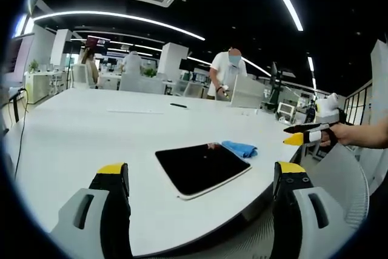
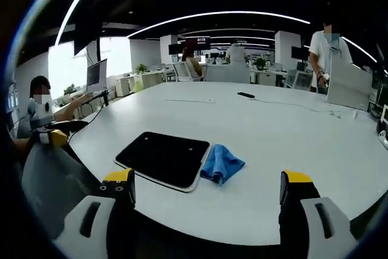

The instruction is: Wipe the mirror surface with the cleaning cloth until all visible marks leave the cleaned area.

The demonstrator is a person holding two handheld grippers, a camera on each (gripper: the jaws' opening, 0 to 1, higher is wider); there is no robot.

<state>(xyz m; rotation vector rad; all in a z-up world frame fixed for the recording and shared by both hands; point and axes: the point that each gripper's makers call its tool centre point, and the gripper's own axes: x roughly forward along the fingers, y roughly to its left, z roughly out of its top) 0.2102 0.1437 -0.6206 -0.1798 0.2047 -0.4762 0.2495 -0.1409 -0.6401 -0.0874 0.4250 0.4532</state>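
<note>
In the left gripper view, the left gripper (image 1: 200, 177) hangs over the near edge of the white table (image 1: 73, 131), its yellow-tipped jaws spread wide with nothing between them. The dark mirror (image 1: 202, 167) lies flat on the table just ahead, and the blue cleaning cloth (image 1: 239, 148) sits crumpled at its far right corner, seemingly touching the rim. The right gripper (image 1: 297, 135) comes in from the right, held in a hand (image 1: 347, 133) off the table's edge; its jaws look pressed together, though they are small here.

In the right gripper view, the right gripper (image 2: 206, 186) also has its jaws spread and empty. The mirror (image 2: 165, 158) lies near the table (image 2: 291, 131) edge, with the cloth (image 2: 220, 164) against its right side. A black pen-like object (image 2: 245, 95) lies well beyond.
</note>
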